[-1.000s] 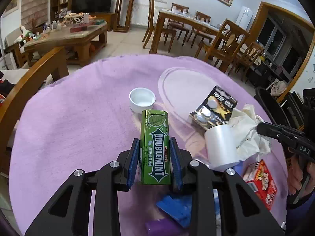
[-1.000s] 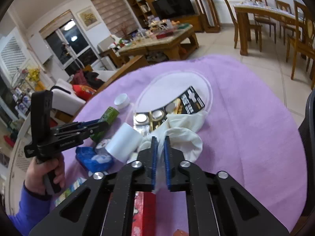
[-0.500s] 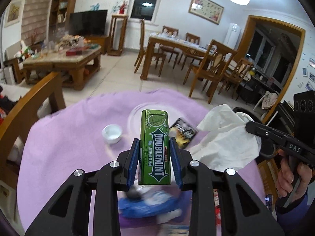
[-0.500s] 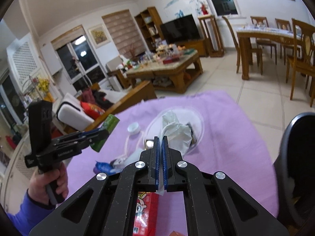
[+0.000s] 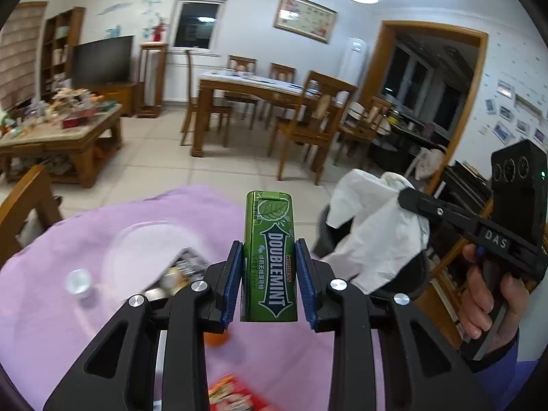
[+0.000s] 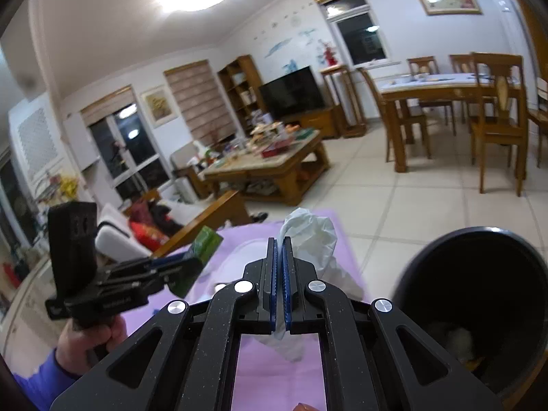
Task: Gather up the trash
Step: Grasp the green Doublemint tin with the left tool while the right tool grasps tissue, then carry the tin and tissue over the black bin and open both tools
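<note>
A: Left gripper (image 5: 269, 260), jaw state?

B: Clamped on a green Doublemint gum pack (image 5: 269, 251). The blue pads (image 5: 233, 274) press both long sides; the pack stands upright between them, lifted above the purple tablecloth (image 5: 68, 325).

A: Right gripper (image 6: 279, 281)?

B: Jaws nearly together, pinching a crumpled white tissue (image 6: 308, 243). The tissue bulges out past the fingertips and a tail of it hangs below the pads. From the left wrist view the same tissue (image 5: 373, 229) hangs in the air off the right edge of the table.

A: Where does the trash go?

B: A dark round bin (image 6: 479, 294) stands on the floor just right of the right gripper, mouth open toward the camera, with some pale scraps in the bottom. The tissue is near its rim, not inside.

A: What remains on the table?

B: A white bottle cap (image 5: 78, 281), a dark blister card of button cells (image 5: 181, 267), an orange item (image 5: 215, 339) partly hidden under the left gripper, and a red printed packet (image 5: 229, 394) at the near edge, blurred.
</note>
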Demonstrator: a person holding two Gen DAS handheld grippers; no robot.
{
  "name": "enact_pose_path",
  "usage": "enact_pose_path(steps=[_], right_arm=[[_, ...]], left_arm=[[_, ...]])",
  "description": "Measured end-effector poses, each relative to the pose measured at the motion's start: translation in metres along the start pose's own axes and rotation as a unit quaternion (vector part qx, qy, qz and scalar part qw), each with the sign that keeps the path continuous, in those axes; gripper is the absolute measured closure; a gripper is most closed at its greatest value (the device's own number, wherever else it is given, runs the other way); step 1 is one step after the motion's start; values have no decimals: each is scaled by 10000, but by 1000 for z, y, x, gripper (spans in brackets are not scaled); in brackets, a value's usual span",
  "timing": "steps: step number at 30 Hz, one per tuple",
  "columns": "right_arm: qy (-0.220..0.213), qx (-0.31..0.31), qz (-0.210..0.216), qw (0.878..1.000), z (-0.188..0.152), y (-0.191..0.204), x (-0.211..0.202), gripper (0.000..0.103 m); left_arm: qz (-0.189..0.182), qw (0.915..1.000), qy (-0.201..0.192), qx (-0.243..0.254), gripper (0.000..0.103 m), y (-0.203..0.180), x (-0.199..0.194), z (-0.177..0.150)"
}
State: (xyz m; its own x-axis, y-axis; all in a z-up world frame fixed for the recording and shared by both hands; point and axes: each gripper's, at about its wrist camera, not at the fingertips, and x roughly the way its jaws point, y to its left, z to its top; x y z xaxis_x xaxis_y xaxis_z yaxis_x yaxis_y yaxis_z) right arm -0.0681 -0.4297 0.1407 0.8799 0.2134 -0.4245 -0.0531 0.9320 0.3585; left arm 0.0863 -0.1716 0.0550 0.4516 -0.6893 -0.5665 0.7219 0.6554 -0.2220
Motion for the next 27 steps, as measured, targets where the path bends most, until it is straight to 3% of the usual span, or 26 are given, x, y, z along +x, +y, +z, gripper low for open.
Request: enact_pose_path(steps=[13, 18, 27], right_arm=[[-189, 578, -658, 9960, -6, -132, -60, 99], [-111, 856, -829, 9928, -24, -175, -61, 99], [115, 1200, -1078, 9868, -57, -219, -37, 99]], left_arm=[[-826, 9948, 499, 314, 72, -88, 101, 1], [-897, 9924, 707, 456, 72, -111, 126, -5], [-853, 9885, 1005, 747, 72, -144, 160, -19]])
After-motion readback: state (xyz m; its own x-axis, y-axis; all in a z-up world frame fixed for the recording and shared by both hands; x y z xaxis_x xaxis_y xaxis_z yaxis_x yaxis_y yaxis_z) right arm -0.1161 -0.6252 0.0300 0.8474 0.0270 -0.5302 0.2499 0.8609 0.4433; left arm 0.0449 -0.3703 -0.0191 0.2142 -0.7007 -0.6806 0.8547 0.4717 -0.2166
